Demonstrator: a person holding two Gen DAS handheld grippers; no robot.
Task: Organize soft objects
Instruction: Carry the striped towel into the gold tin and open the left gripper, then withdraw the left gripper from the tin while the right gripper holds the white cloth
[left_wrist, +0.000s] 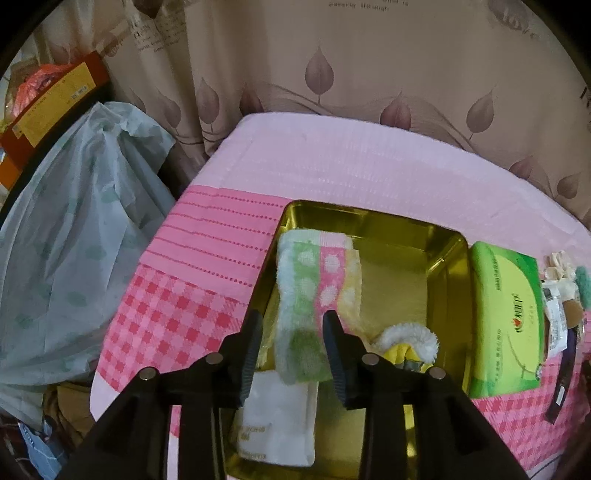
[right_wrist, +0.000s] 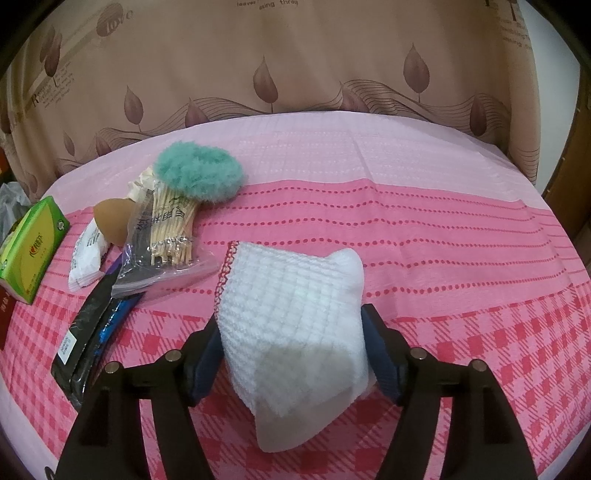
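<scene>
In the left wrist view a gold metal tin (left_wrist: 436, 258) stands on the pink tablecloth. A folded green, pink and yellow dotted towel (left_wrist: 314, 280) lies along its left side, with a white tissue pack (left_wrist: 277, 421) and a white-and-yellow fluffy item (left_wrist: 410, 339) near the front. My left gripper (left_wrist: 291, 343) straddles the towel's near end, fingers apart on either side of it. In the right wrist view my right gripper (right_wrist: 291, 350) is shut on a folded white waffle cloth (right_wrist: 291, 314), held just above the table.
A green tissue pack (left_wrist: 506, 325) lies right of the tin; it also shows in the right wrist view (right_wrist: 29, 247). A teal fluffy puff (right_wrist: 199, 173), a bag of cotton swabs (right_wrist: 166, 225), a brown sponge (right_wrist: 110, 218) and dark packets (right_wrist: 88, 332) lie at the left. A plastic bag (left_wrist: 74, 251) hangs off the table's left.
</scene>
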